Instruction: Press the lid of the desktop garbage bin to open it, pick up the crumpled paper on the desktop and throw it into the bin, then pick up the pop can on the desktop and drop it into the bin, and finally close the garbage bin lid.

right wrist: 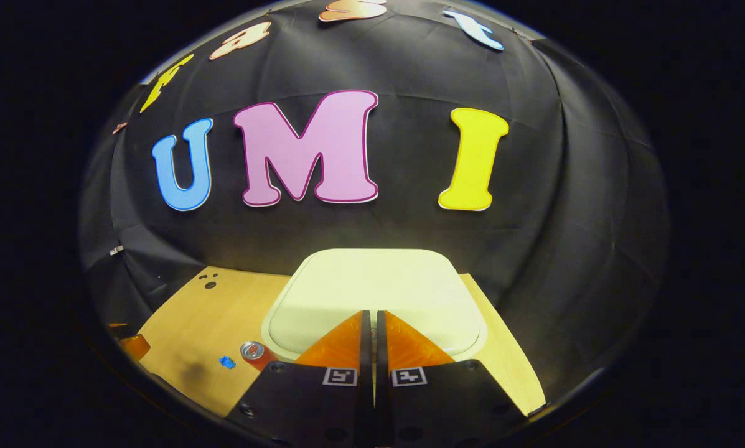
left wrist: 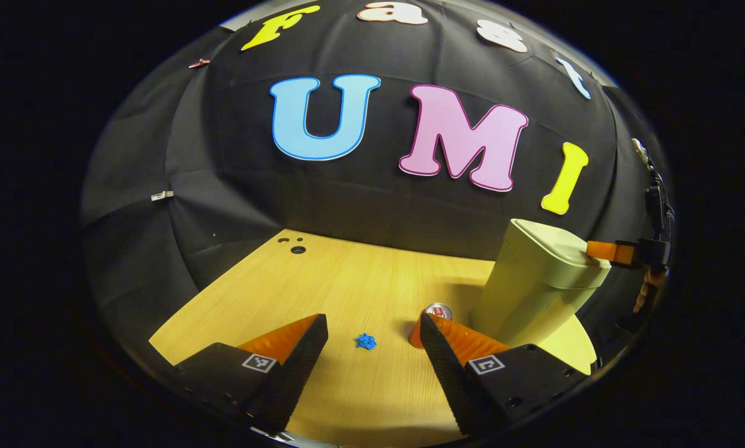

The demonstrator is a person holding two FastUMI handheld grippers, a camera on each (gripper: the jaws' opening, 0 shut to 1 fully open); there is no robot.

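A pale green bin (left wrist: 534, 286) stands at the right of the wooden desk, its lid (right wrist: 372, 292) down. My right gripper (right wrist: 370, 317) is shut, its fingertips over the near part of the lid; from the left gripper view it (left wrist: 602, 249) reaches in at the lid's right edge. A small blue crumpled paper (left wrist: 365, 341) lies on the desk ahead of my left gripper (left wrist: 372, 326), which is open and low over the desk. The pop can (left wrist: 435, 311) stands upright beside the bin, just behind my left gripper's right finger. The right gripper view holds the can (right wrist: 252, 351) and the paper (right wrist: 226, 361) at lower left.
The wooden desk (left wrist: 347, 274) runs back to the black cloth wall. A few dark holes (left wrist: 297, 249) mark the desk's far left corner. A hand (left wrist: 649, 289) holds the right gripper at the far right edge.
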